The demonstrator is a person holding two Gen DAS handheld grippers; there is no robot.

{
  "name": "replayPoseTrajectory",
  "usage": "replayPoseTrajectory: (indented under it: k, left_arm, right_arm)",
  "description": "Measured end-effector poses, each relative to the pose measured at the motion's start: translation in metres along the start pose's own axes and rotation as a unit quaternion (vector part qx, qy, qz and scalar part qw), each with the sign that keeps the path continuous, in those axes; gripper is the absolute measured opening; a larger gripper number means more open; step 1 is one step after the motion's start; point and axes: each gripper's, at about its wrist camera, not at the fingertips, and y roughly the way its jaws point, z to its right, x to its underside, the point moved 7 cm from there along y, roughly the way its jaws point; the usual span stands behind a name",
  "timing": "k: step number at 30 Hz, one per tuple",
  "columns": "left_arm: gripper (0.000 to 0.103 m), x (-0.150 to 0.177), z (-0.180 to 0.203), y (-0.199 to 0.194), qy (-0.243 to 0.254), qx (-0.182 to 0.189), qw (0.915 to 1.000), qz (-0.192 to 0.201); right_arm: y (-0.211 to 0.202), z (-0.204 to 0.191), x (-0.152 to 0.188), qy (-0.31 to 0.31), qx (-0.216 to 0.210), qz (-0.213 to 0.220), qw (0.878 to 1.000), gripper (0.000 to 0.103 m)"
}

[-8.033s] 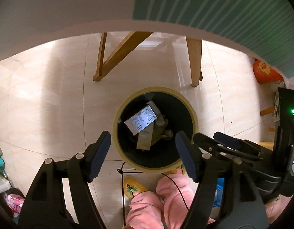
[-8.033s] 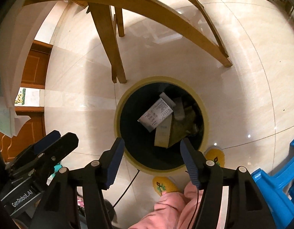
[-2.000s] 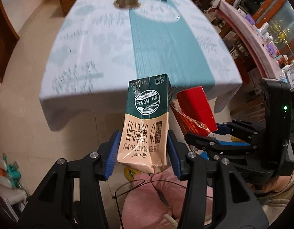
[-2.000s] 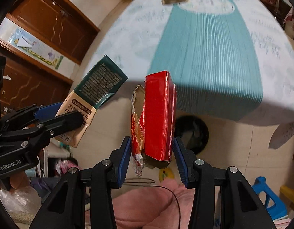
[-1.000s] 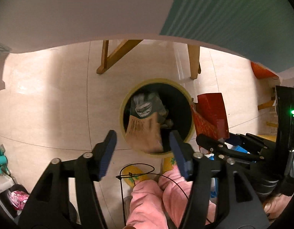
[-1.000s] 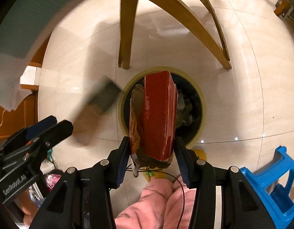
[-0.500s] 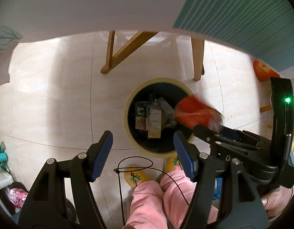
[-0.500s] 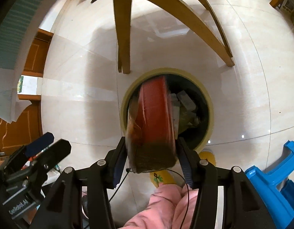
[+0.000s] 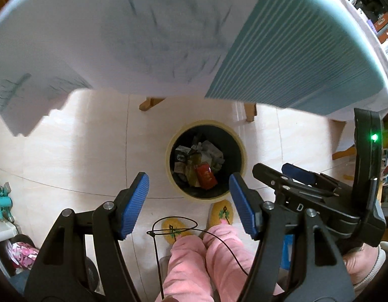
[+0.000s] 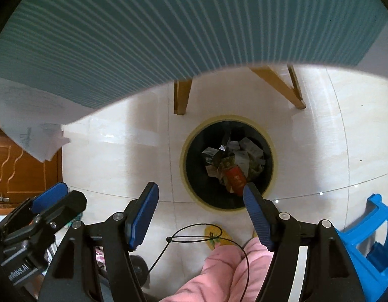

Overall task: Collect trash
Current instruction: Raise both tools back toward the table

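Observation:
A round trash bin [image 9: 241,148] with a yellowish rim stands on the floor below both grippers; it also shows in the right wrist view [image 10: 273,156]. A red box [image 9: 206,175] lies on top of crumpled cartons and wrappers inside it, also seen in the right wrist view [image 10: 235,178]. My left gripper [image 9: 188,202] is open and empty above the bin's near rim. My right gripper [image 10: 201,214] is open and empty, also above the bin. Each gripper shows at the edge of the other's view.
The table edge with a white and teal cloth [image 9: 282,50] overhangs the top of both views. Wooden table legs [image 10: 181,95] stand behind the bin. A blue stool [image 10: 375,241] is at the right. The person's pink legs [image 9: 201,264] and yellow slippers are below.
The milk carton left my left gripper and the red box left my right gripper; both fell into the bin. Both grippers opened and have risen, so the table cloth fills more of the view.

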Motion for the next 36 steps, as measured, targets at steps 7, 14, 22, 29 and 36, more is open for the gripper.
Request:
replayPoseTrajectory:
  k: [7,14,22,29,36]
  left_arm:
    - [0.063,-0.013,0.003,-0.08,0.005,0.006,0.9998,0.018]
    - [0.063,-0.033,0.009,-0.16,0.027,0.009,0.9988,0.039]
    - [0.063,-0.065,0.024,-0.247,0.061,0.013,0.9934,0.096]
    - [0.064,-0.103,0.041,-0.321,0.093,0.018,0.9831,0.157]
    - [0.064,-0.15,0.054,-0.361,0.116,0.013,0.9755,0.186]
  right_arm:
    - [-0.092,-0.028,0.004,-0.006,-0.001,0.011,1.0,0.071]
    - [-0.191,-0.069,-0.001,-0.025,0.004,0.032,0.999,0.071]
    - [-0.304,-0.104,-0.029,-0.039,0.016,0.109,0.993,0.071]
    - [-0.393,-0.128,-0.057,-0.056,0.032,0.191,0.98,0.071]
    - [-0.456,-0.139,-0.104,-0.057,0.041,0.242,0.968,0.071]
